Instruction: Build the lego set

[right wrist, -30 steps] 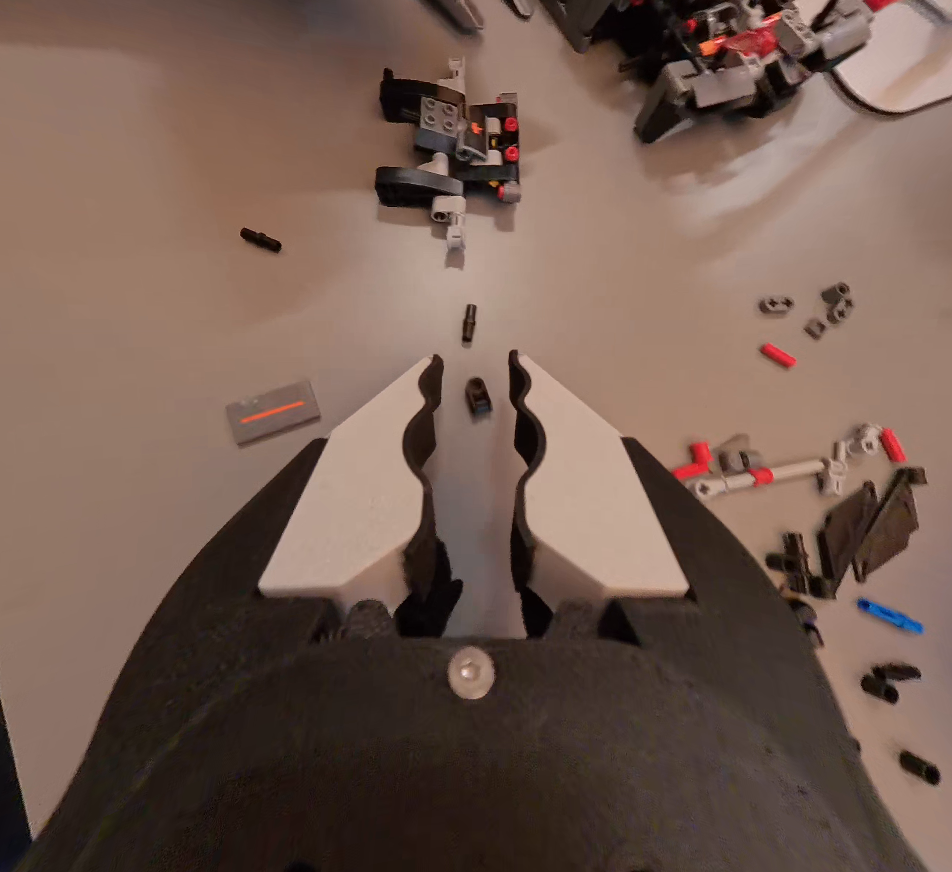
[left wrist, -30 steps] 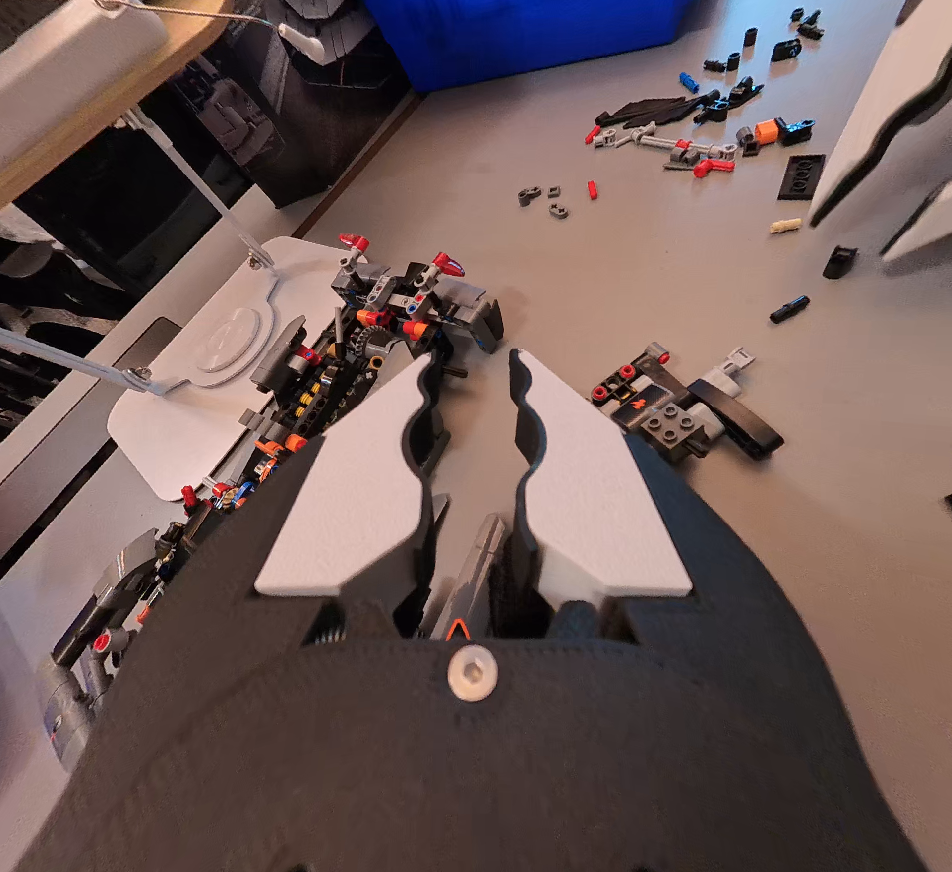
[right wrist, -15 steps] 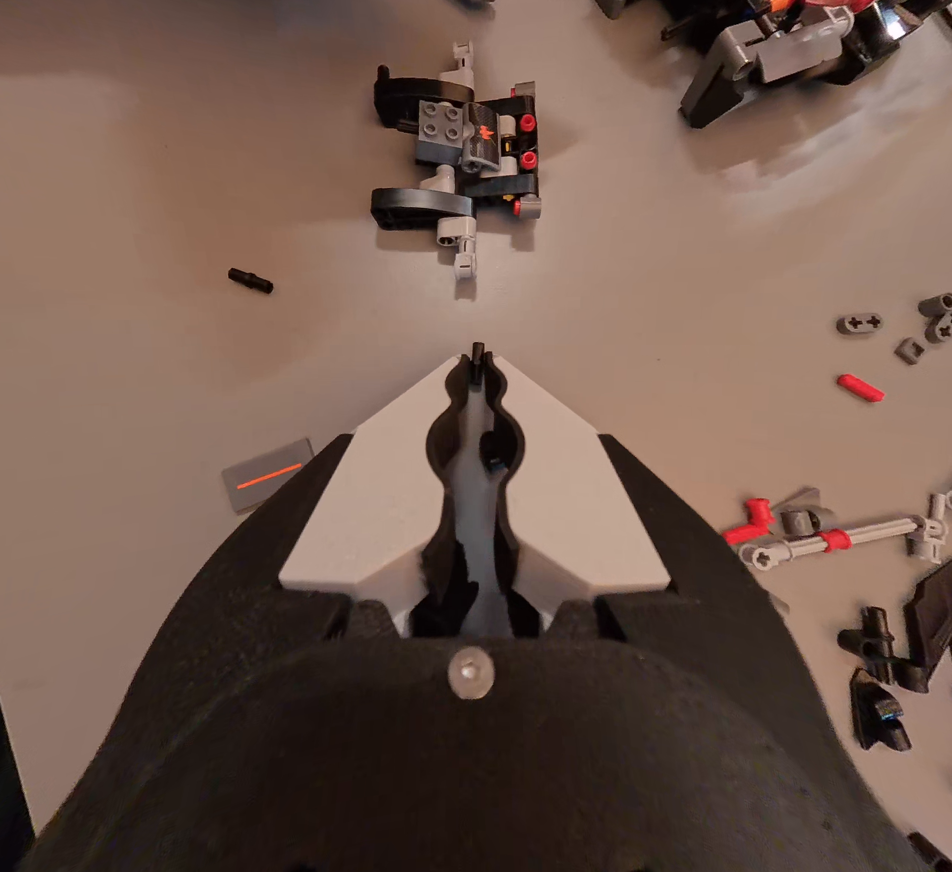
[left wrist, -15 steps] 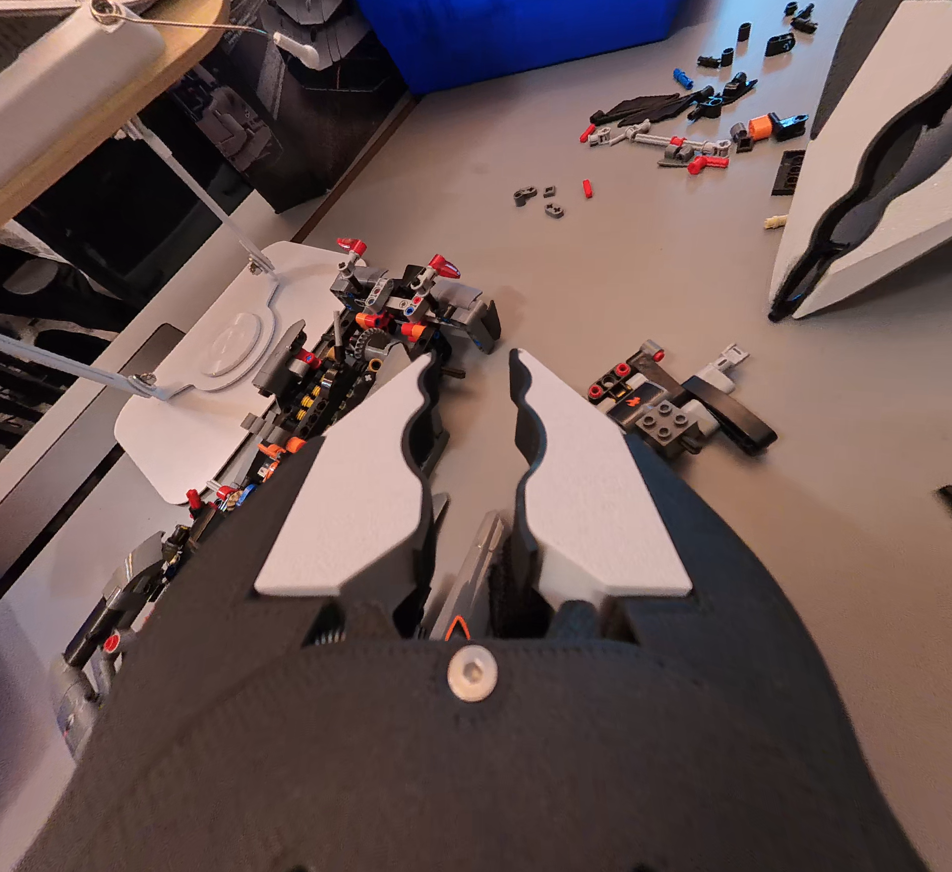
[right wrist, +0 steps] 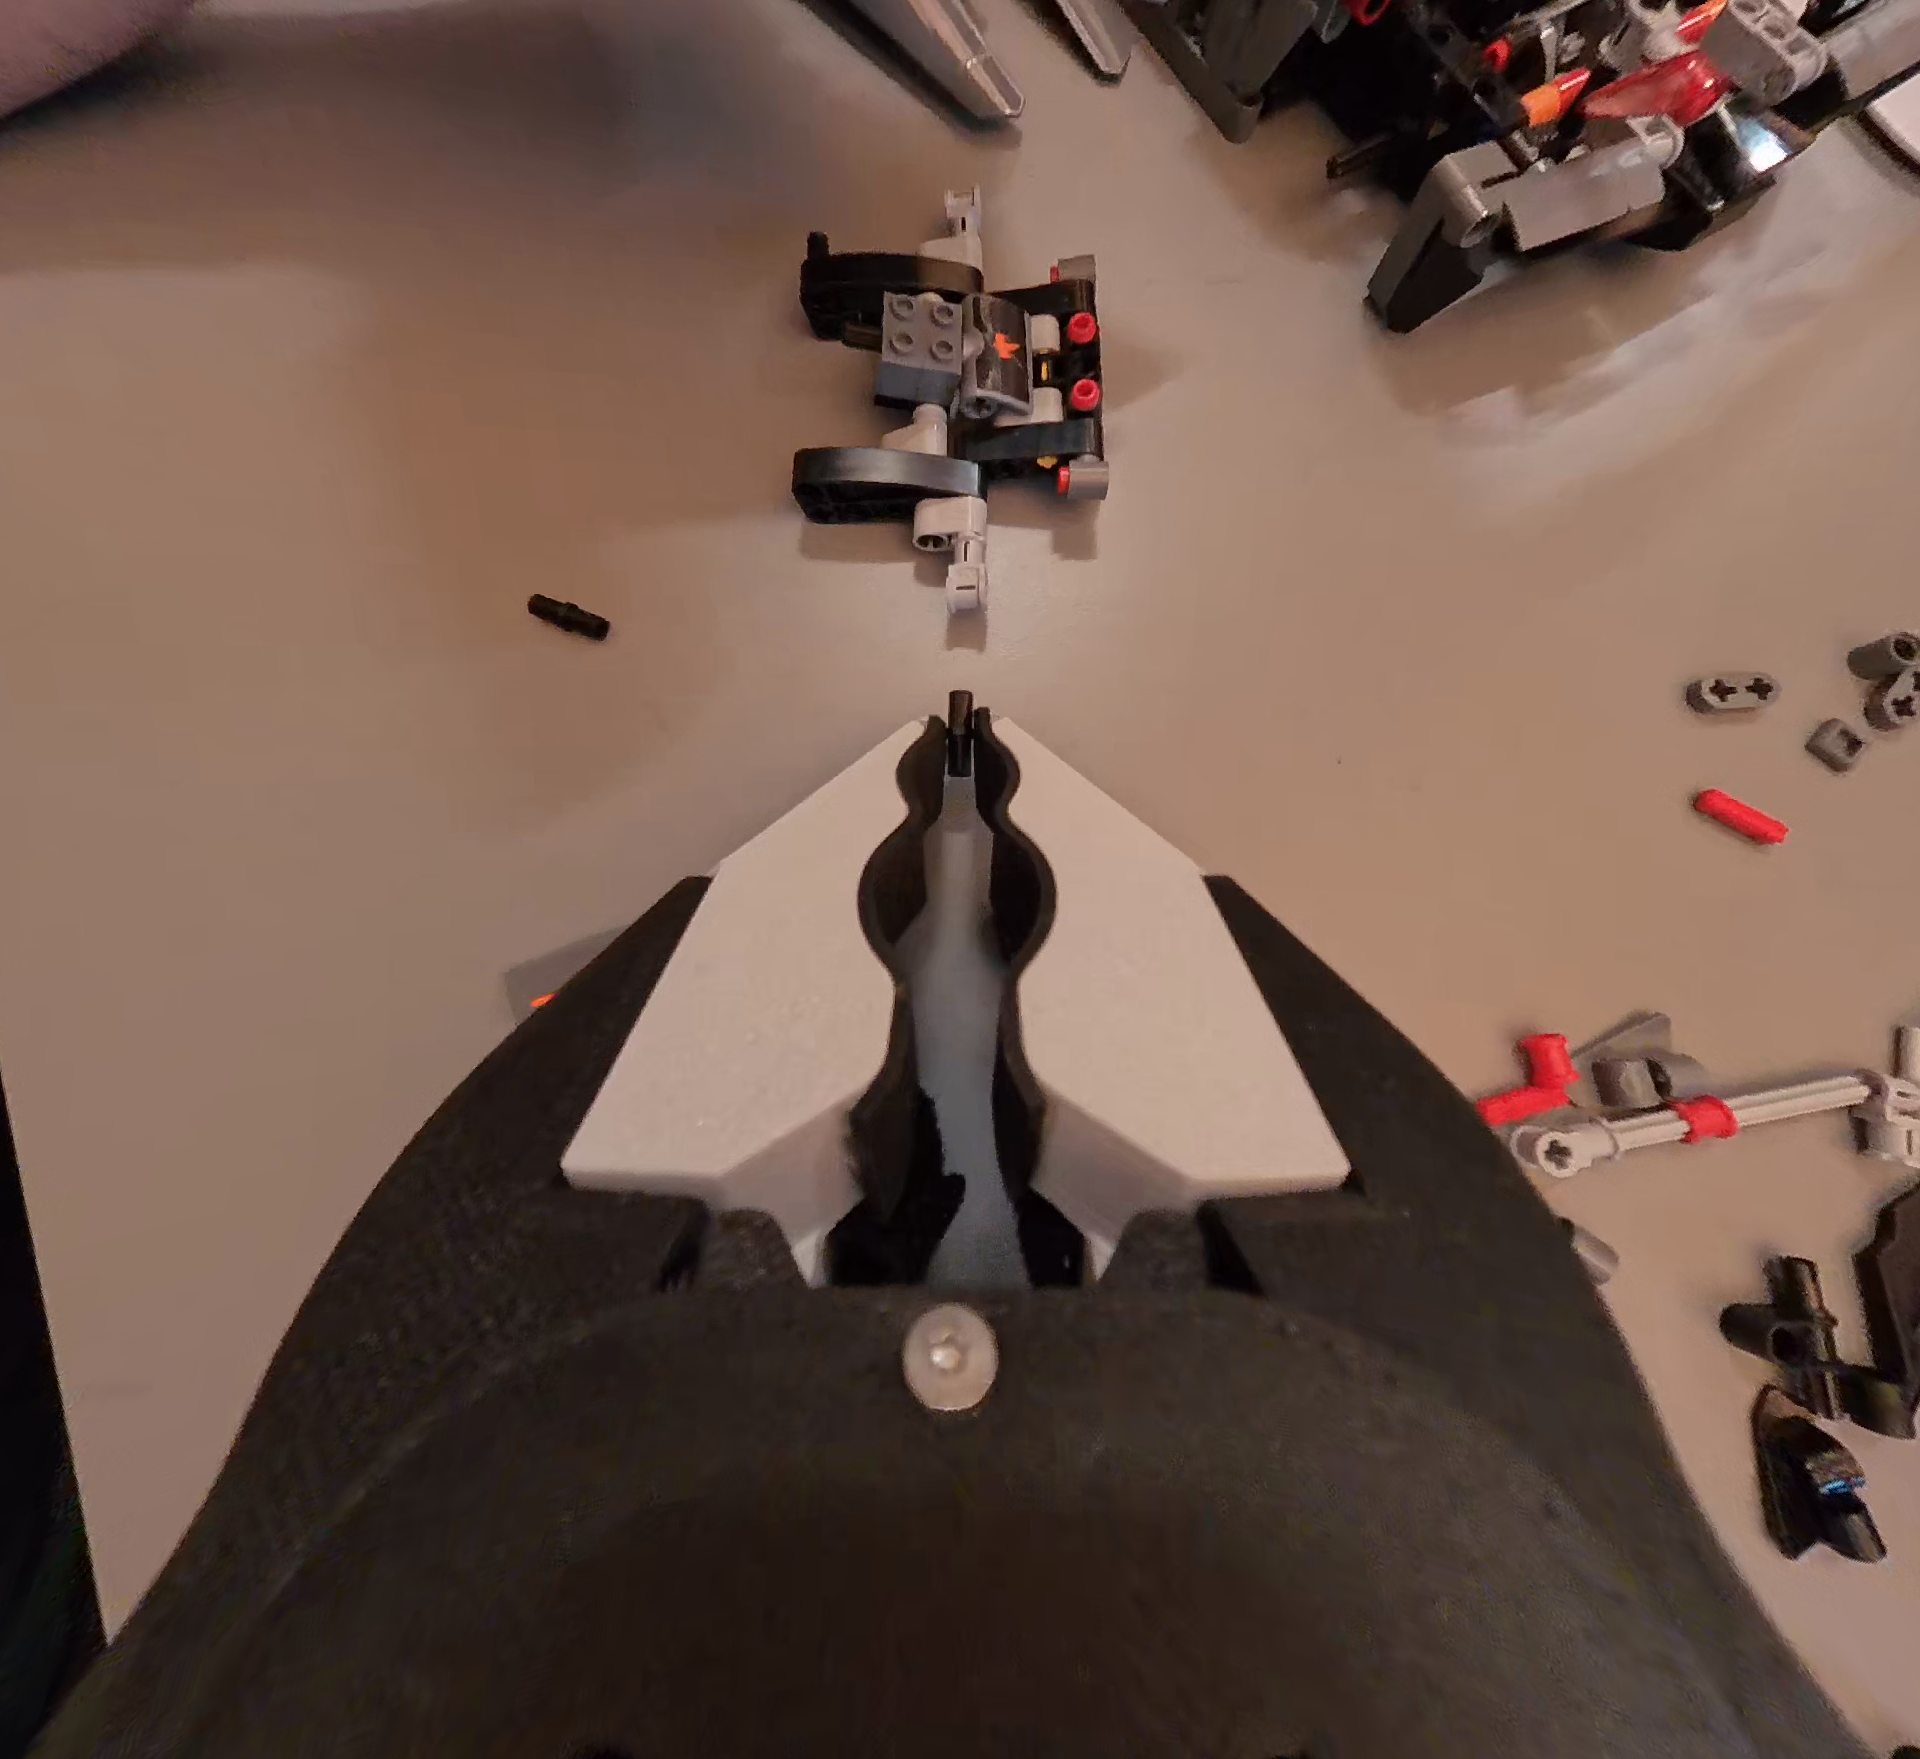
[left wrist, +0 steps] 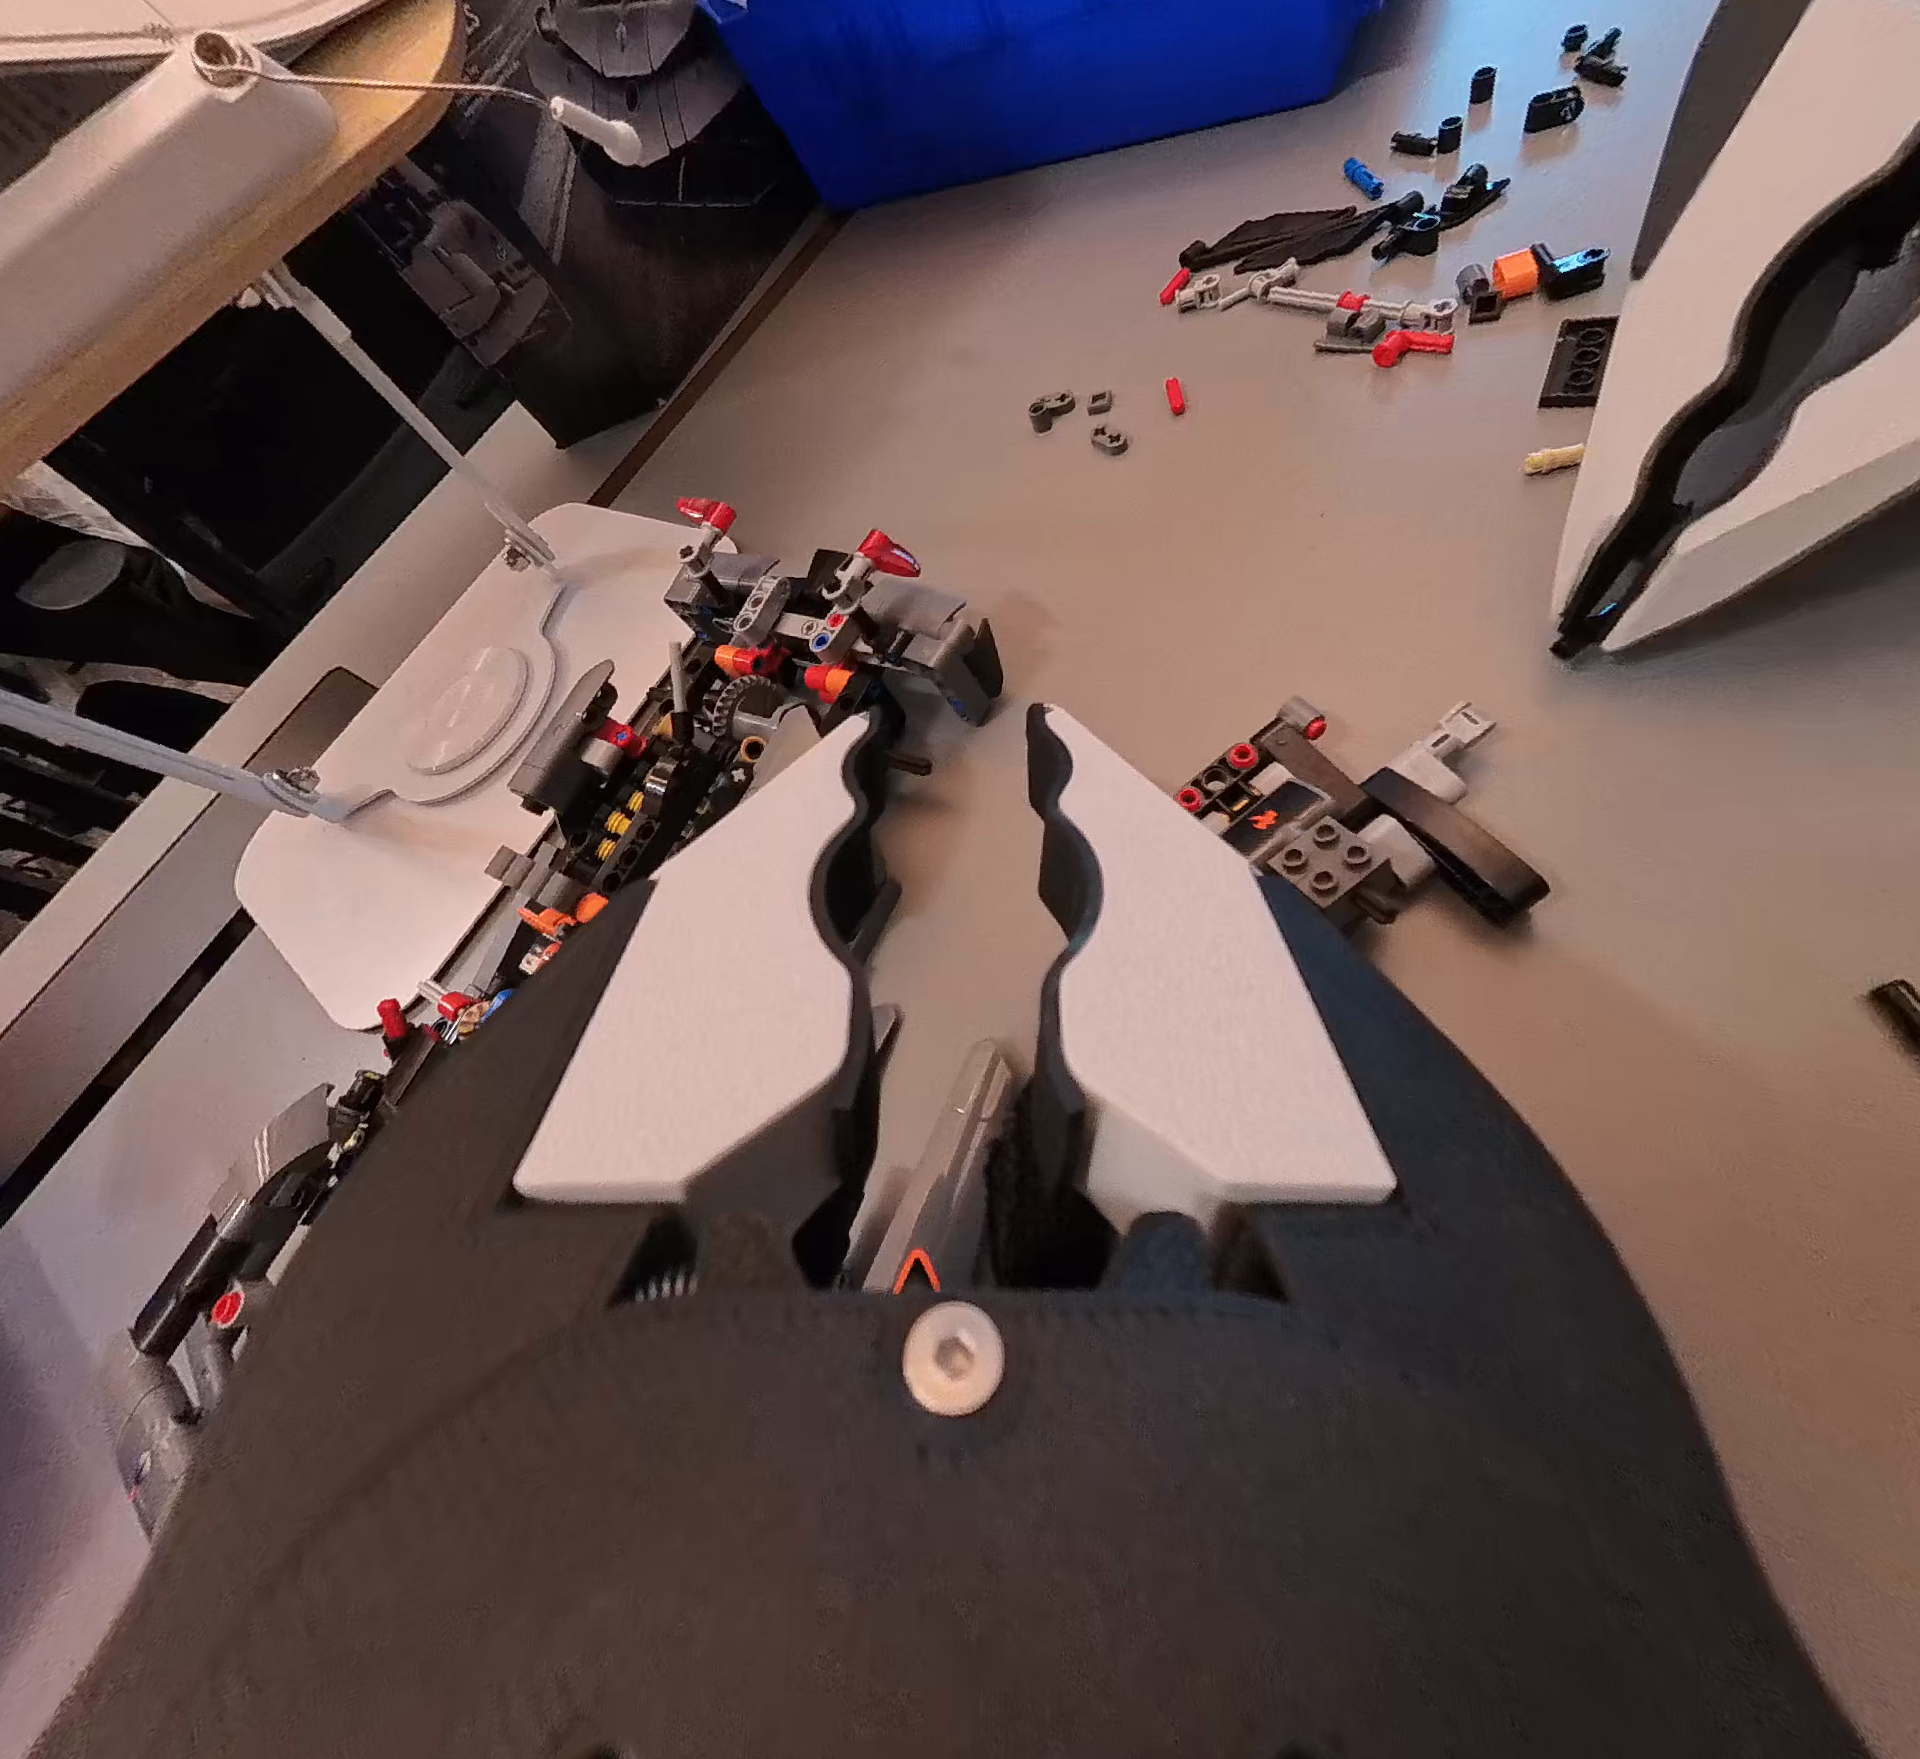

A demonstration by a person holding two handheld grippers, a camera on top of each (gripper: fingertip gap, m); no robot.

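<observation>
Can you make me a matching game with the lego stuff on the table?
Things:
1. black pin
2. blue bin
3. red peg
4. left gripper

Places or states:
A. lying loose on the table, right side
B. open, over the big model
C. pinched in the right gripper's tips
D. at the table's far edge

Pairs: 1-C, 2-D, 3-A, 4-B

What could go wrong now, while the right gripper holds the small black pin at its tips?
1. The right gripper pinches the black pin only at the very tips, so it may twist or slip out.
2. The small sub-assembly lies loose on the table; pushing the pin in could slide it away.
3. The left gripper is open over the large model, and may knock it.
</observation>
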